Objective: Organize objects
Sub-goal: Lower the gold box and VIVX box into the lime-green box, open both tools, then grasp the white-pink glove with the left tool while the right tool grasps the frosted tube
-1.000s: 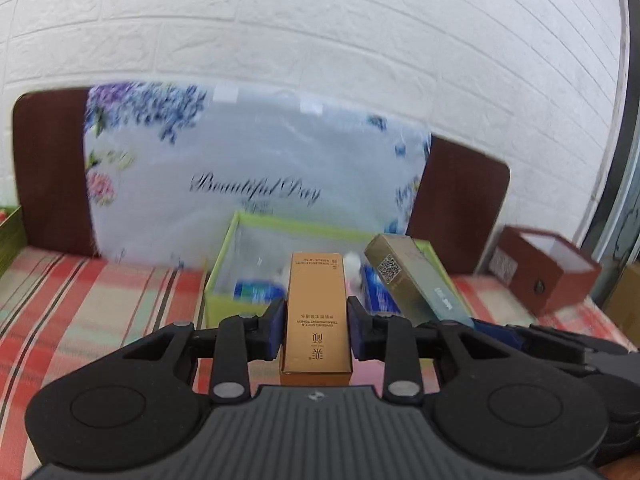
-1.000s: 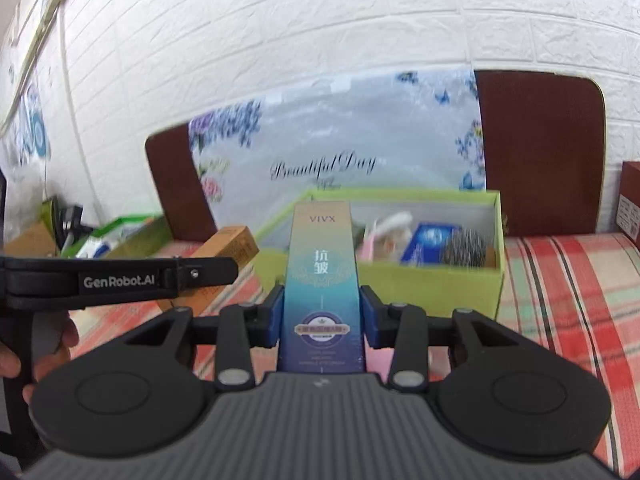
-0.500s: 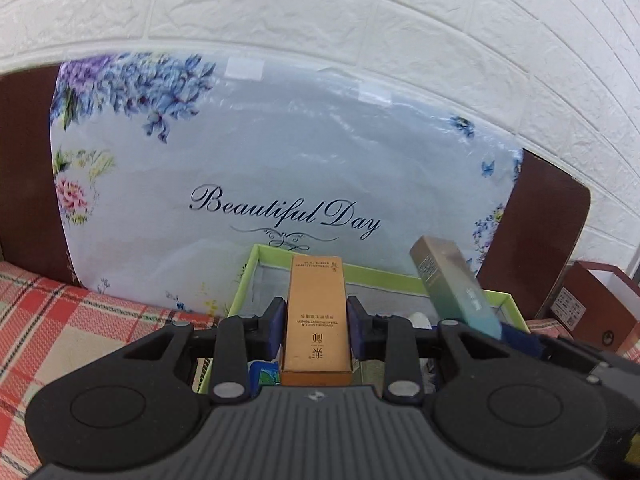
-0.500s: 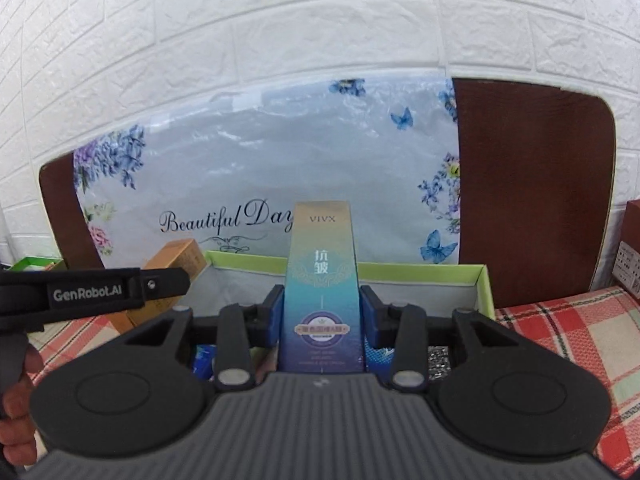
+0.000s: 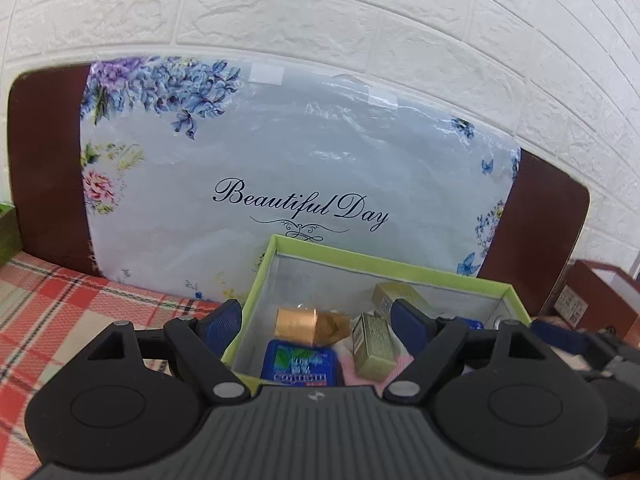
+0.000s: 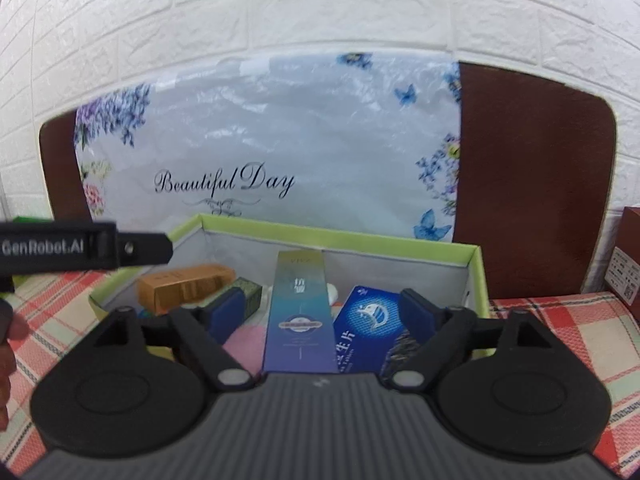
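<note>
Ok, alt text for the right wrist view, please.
The open right gripper hovers over a green box, a tall blue-purple carton between its spread fingers, untouched. A gold carton and blue packet lie inside.

Both views were bright and evenly lit by soft daylight, with no hard shadows. The white brick wall [image 5: 400, 20] looked close to washed out, and pale glare streaked the plastic film over the floral board [image 5: 320, 152]. Fisheye distortion bowed the brick courses and darkened the frame corners. The left wrist view was fairly sharp, though the copper box [image 5: 308, 322] in the green box [image 5: 384, 262] was smeared. The right wrist view was softer overall, with the left claw [image 6: 80, 246] blurred at the near left and the "Beautiful Day" lettering slightly fuzzy.
</note>
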`<action>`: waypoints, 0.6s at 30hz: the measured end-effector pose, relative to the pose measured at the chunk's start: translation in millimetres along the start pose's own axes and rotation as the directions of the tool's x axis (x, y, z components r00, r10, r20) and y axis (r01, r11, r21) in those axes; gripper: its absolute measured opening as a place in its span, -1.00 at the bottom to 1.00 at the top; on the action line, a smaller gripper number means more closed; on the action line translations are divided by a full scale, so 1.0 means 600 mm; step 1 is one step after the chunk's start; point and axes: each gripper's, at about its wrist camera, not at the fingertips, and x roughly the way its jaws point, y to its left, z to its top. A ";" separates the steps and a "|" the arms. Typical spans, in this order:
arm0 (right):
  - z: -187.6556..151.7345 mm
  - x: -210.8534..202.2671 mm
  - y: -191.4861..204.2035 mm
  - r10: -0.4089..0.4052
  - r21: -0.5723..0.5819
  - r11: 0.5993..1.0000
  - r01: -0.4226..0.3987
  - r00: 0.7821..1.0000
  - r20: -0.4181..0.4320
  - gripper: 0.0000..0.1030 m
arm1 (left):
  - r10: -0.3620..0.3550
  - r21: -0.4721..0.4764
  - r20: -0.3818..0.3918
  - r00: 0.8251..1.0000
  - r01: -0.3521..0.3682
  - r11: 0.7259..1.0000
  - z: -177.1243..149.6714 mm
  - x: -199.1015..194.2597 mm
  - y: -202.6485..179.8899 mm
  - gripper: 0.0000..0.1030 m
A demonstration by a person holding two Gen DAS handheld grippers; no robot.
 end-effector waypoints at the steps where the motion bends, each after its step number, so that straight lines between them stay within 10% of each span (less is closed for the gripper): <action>1: 0.002 -0.012 -0.001 0.006 0.007 1.000 -0.006 1.000 0.014 0.93 | 0.008 0.016 0.004 1.000 -0.008 1.000 -0.002 -0.014 -0.005 0.65; 6: -0.007 -0.091 -0.007 0.035 0.022 0.999 -0.038 0.995 0.092 1.00 | 0.096 0.020 -0.013 0.995 -0.095 0.995 -0.016 -0.083 -0.026 0.68; 18: -0.128 -0.241 -0.035 0.029 0.102 0.994 -0.039 0.995 0.098 1.00 | 0.058 -0.002 -0.048 0.997 -0.059 0.998 -0.128 -0.188 -0.053 0.68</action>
